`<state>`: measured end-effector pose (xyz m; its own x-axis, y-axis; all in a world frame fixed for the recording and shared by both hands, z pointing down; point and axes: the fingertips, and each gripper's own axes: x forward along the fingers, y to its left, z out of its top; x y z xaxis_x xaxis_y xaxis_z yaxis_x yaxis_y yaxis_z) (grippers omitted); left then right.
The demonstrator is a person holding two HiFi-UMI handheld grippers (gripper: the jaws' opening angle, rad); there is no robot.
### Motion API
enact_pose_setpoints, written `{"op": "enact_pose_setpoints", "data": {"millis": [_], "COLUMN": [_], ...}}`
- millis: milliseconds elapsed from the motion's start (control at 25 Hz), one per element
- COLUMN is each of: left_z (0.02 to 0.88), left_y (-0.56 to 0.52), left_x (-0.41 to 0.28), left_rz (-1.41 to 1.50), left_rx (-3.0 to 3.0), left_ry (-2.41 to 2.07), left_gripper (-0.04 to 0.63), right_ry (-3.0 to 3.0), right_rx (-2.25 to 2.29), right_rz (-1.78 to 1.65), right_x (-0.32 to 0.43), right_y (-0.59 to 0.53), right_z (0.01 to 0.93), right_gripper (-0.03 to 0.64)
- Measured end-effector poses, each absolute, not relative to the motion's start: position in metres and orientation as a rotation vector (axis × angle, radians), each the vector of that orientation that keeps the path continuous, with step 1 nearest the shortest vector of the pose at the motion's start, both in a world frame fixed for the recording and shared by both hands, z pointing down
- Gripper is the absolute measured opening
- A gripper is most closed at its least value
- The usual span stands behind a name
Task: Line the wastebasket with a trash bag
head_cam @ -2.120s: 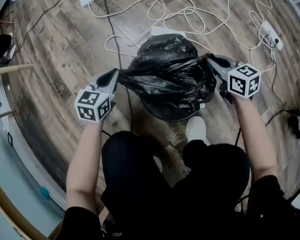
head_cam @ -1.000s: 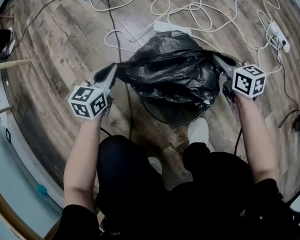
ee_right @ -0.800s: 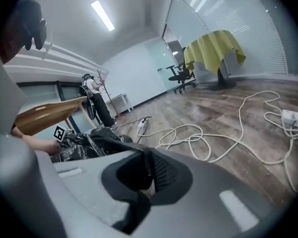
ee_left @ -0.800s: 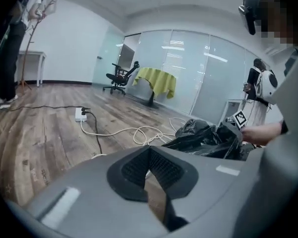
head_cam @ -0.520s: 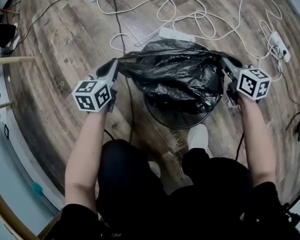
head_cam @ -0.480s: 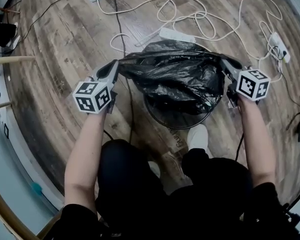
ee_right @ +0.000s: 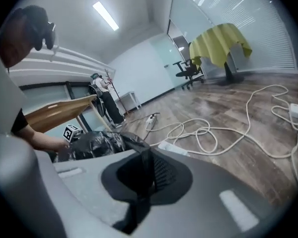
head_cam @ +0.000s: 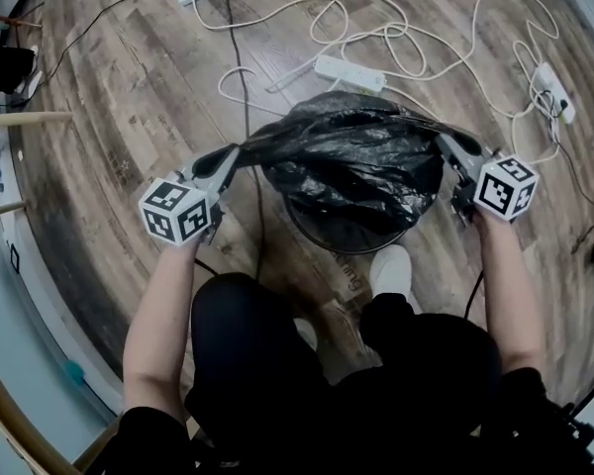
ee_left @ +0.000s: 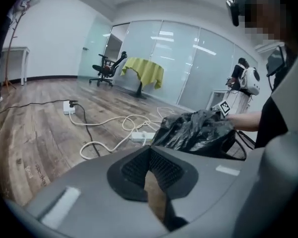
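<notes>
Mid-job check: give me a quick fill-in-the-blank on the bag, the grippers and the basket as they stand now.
The trash bag is ____ in color.
The left gripper and right gripper each have jaws ____ on its edge.
The power strip beyond the wastebasket is ____ in color.
Missing words: black; shut; white.

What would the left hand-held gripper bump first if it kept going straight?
Probably the black trash bag its jaws pinch; beyond that, maybe the white power strip on the floor.
</notes>
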<state>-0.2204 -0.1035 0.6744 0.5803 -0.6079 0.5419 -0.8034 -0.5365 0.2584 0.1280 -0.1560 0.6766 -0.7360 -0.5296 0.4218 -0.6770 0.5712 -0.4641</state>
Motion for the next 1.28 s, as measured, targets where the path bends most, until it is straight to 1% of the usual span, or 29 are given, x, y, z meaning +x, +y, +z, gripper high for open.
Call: {"op": "enact_pose_setpoints", "data": {"millis": [120, 320, 480, 560, 600, 640, 680, 720, 800, 880, 1000, 1120, 1200, 1280], "left_z": [0.648, 0.634, 0.629, 0.638, 0.647, 0.658, 0.668, 0.673, 0.675, 0.67, 0.665, 0.646, 0.61, 0.567], "left_y": [-0.078, -0.028, -0.013, -0.011, -0.01, -0.01, -0.01, -0.01, -0.011, -0.009, -0.002, -0.003, -0.011, -0.015], "left_x": [-0.206, -0.185, -0.183, -0.186, -0.189, -0.194, -0.2, -0.206, -0.218, -0.225, -0.234, -0.252, -0.262, -0.253], "left_rz": [0.484, 0.473, 0.459, 0.531, 0.591, 0.648, 0.684, 0.69, 0.639, 0.582, 0.585, 0.492, 0.347, 0.287], "left_rx": [2.451, 2.544, 2.561, 2.58, 2.587, 2.589, 2.583, 2.572, 2.543, 2.525, 2.513, 2.48, 2.479, 2.557], "left_ry": [-0.953, -0.654, -0.558, -0.553, -0.562, -0.578, -0.6, -0.626, -0.685, -0.723, -0.732, -0.814, -0.893, -0.923], "left_gripper": [0.008, 0.008, 0.008, 0.008, 0.011, 0.028, 0.051, 0.07, 0.113, 0.141, 0.181, 0.187, 0.193, 0.198], "right_ry": [-2.61, -2.636, -2.69, -2.674, -2.661, -2.652, -2.65, -2.657, -2.685, -2.714, -2.715, -2.692, -2.673, -2.656], "right_rx": [0.942, 0.739, 0.651, 0.628, 0.633, 0.652, 0.682, 0.715, 0.765, 0.775, 0.75, 0.689, 0.647, 0.628], "right_rz": [0.885, 0.963, 1.022, 0.981, 0.95, 0.92, 0.89, 0.86, 0.81, 0.777, 0.74, 0.71, 0.662, 0.614], "right_x": [0.129, 0.116, 0.114, 0.119, 0.123, 0.128, 0.134, 0.14, 0.147, 0.147, 0.141, 0.133, 0.124, 0.116], "right_y": [-0.134, -0.081, -0.058, -0.054, -0.054, -0.056, -0.059, -0.063, -0.072, -0.077, -0.077, -0.074, -0.068, -0.057], "right_z": [0.653, 0.651, 0.647, 0.651, 0.653, 0.652, 0.648, 0.642, 0.625, 0.607, 0.584, 0.563, 0.548, 0.54], "right_gripper": [0.002, 0.002, 0.002, 0.005, 0.087, 0.174, 0.224, 0.238, 0.239, 0.239, 0.239, 0.239, 0.239, 0.239]}}
